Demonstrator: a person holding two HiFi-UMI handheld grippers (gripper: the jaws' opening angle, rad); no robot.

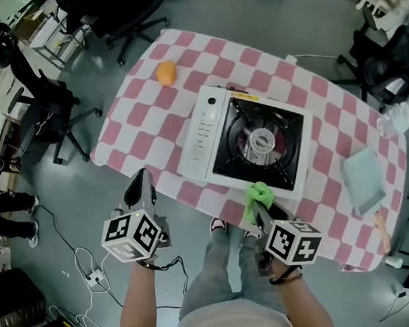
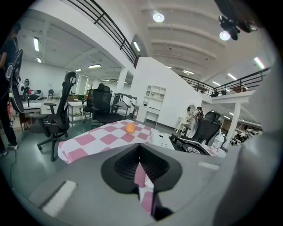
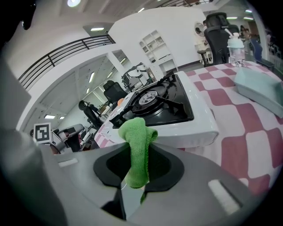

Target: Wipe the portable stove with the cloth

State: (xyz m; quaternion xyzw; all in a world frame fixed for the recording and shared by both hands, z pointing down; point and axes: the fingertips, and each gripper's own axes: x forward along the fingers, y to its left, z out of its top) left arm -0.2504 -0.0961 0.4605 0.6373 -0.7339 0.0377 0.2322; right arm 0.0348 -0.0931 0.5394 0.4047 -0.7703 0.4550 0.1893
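Observation:
The white portable stove (image 1: pixel 206 138) with a black burner top (image 1: pixel 260 145) sits mid-table; it also shows in the right gripper view (image 3: pixel 177 117) and far off in the left gripper view (image 2: pixel 177 142). My right gripper (image 1: pixel 259 203) is shut on a green cloth (image 1: pixel 259 196), held at the stove's near edge; the cloth (image 3: pixel 138 148) hangs folded between the jaws. My left gripper (image 1: pixel 141 188) hovers at the table's near left edge, shut with nothing in it (image 2: pixel 140 165).
An orange (image 1: pixel 166 72) lies at the table's far left, also visible in the left gripper view (image 2: pixel 130 127). A pale blue dustpan-like tray (image 1: pixel 365 178) and a crumpled plastic item (image 1: pixel 395 118) lie at the right. Office chairs (image 1: pixel 128 5) surround the pink-checked table (image 1: pixel 139 121).

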